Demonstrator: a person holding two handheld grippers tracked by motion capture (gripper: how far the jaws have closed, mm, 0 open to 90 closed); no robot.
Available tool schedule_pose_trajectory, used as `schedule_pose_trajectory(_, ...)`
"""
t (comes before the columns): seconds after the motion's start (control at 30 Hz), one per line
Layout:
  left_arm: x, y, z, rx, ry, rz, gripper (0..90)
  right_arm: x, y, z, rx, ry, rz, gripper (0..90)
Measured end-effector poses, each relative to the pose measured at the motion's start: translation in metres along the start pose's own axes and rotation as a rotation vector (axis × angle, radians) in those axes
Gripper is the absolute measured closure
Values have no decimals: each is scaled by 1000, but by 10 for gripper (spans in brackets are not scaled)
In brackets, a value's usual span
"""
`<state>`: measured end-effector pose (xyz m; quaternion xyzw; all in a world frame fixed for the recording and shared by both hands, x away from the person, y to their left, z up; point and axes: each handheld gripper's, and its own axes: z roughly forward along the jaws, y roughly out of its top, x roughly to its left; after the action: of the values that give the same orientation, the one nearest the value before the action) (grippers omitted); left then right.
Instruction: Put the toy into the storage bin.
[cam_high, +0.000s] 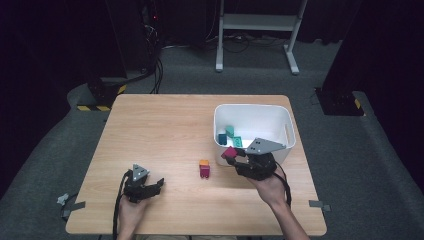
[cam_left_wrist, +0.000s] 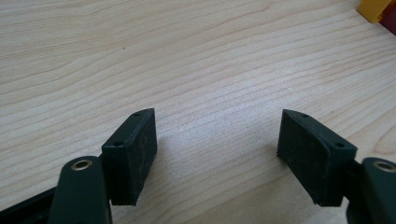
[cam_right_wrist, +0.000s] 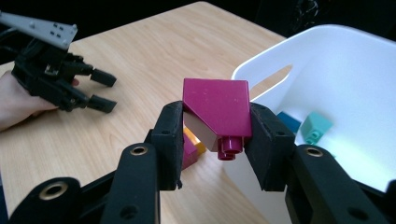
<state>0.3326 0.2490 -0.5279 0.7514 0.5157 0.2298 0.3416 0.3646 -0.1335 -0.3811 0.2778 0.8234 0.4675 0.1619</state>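
table middle (cam_high: 165, 130): wide open, you can sweep thru w/o hitting anything
bin wall (cam_high: 252, 152): right in front of your right gripper (cam_high: 235, 159), blocks it
stacked blocks (cam_high: 204, 169): lone obstacle btw your hands

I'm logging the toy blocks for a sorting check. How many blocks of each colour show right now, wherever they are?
Magenta blocks: 2, one held in the right gripper at, one on the table at
Orange blocks: 1, on top of the magenta block on the table
Teal blocks: 2, in the white bin at and
Blue blocks: 1, in the bin
Total: 6
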Motion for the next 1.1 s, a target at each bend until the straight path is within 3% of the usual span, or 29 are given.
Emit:
schedule_pose_trajectory(0.1, 0, 0, 0, 0, 0, 1, 284, -8, 9, -3, -12, 1, 19, 591)
schedule_pose_trajectory(0.4, 0, 0, 0, 1, 1, 2, 283, -36, 30, -7, -33, -56, 81, 591)
schedule_pose_trajectory(0.57, 0, 0, 0, 1, 0, 2, 284, -42, 34, 2, 17, -76, 87, 591)
schedule_pose_trajectory(0.73, 0, 0, 0, 0, 0, 1, 285, -47, 35, 5, 17, -86, 109, 590)
schedule_pose_trajectory(1.1, 0, 0, 0, 0, -1, 0, 285, -67, 33, 17, 69, -127, 150, 589)
